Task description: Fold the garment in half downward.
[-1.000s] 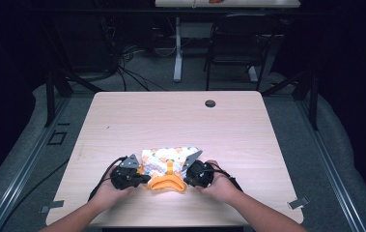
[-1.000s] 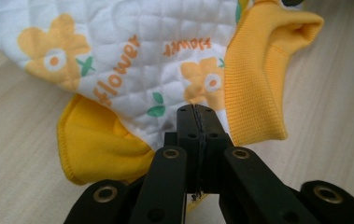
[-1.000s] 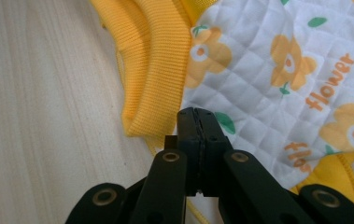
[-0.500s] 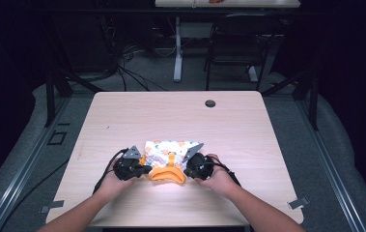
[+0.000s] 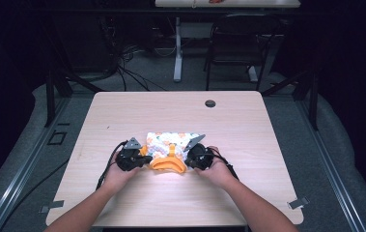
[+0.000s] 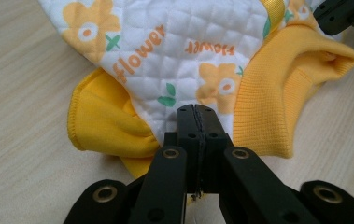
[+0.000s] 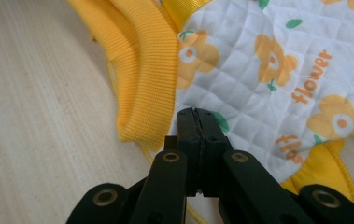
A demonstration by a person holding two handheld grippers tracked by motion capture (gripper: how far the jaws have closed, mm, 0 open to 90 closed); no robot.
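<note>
A small white quilted garment (image 5: 171,142) with orange flowers and yellow ribbed trim (image 5: 167,165) lies bunched on the table's near half. My left gripper (image 5: 143,158) is at its left edge and my right gripper (image 5: 188,157) at its right edge, both facing inward. In the left gripper view the jaws (image 6: 196,113) are pressed together with the garment's (image 6: 188,51) edge pinched under them. In the right gripper view the jaws (image 7: 197,115) are likewise shut on the quilted fabric (image 7: 268,70) beside the ribbed band (image 7: 146,70).
The wooden table (image 5: 248,125) has a black round grommet (image 5: 210,103) near its far edge. The right gripper's tip (image 6: 343,14) shows at the top right of the left gripper view. A chair (image 5: 238,48) and floor cables (image 5: 132,67) lie beyond the table.
Both hands have slid away from the person toward the table's middle, carrying the garment with them. The jaws have stayed shut.
</note>
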